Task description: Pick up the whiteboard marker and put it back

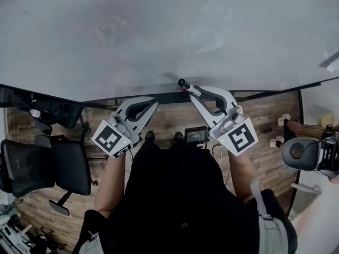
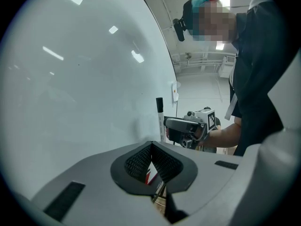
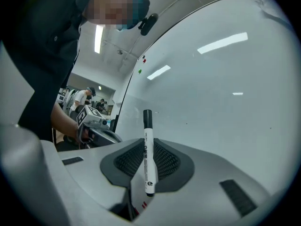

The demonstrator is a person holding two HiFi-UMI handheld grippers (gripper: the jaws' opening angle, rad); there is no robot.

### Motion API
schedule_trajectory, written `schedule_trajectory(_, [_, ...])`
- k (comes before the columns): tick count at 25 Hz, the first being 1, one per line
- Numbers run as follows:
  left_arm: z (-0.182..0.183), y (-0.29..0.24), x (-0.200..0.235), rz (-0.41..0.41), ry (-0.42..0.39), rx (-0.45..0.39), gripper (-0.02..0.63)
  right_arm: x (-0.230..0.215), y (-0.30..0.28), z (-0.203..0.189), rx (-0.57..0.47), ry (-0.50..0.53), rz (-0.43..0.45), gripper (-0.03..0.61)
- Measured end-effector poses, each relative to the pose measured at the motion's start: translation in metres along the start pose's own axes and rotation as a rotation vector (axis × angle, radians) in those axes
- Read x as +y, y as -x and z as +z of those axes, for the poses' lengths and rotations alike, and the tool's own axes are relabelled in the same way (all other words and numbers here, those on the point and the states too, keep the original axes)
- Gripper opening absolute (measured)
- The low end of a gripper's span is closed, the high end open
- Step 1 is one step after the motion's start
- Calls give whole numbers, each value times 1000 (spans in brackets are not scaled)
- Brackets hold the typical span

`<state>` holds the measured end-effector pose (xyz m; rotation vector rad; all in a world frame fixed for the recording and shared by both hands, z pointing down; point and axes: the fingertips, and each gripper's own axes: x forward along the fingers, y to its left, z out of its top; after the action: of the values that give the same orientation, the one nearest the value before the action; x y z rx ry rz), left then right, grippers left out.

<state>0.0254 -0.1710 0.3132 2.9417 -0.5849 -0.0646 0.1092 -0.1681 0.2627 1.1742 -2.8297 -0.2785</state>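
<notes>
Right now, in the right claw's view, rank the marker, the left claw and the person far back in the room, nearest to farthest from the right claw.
1. marker: clamped in the right claw itself.
2. left claw: off to the left, beside the whiteboard.
3. person: far back left, across the room.

The slim plastic whiteboard marker (image 3: 148, 147) has a white barrel, black print and a black cap. The grey plastic left gripper (image 2: 153, 166) and grey plastic right gripper (image 3: 146, 161) have black ribbed pads (image 3: 165, 161) and black-and-white square-patterned cubes (image 1: 242, 136).
</notes>
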Motion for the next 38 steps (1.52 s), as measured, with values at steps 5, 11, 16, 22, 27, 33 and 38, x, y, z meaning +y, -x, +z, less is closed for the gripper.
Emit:
schedule_trajectory(5, [-2,7,4,24,17,-8,12,7,-9,-20,90,94,1,71])
schedule_trajectory(11, [-7,15,10,49,32,-7,12,20,-20,-64,316,335,68,71])
schedule_trajectory(16, [-14,17,11,65,46,6,12,25,-28,-91,357,412,97,71])
schedule_trajectory(22, [-24,26,10,86,63,20,12,35,-30,-137,464,440,137,69])
schedule_trajectory(27, [-36,35,10,109,85,22,12,43,-31,-175,523,416,161,69])
schedule_trajectory(33, [-47,38,19,126,107,39,13,44,-40,-212,575,376,198,69])
schedule_trajectory(38, [-52,47,9,127,106,48,12,56,-34,-233,615,349,200,69])
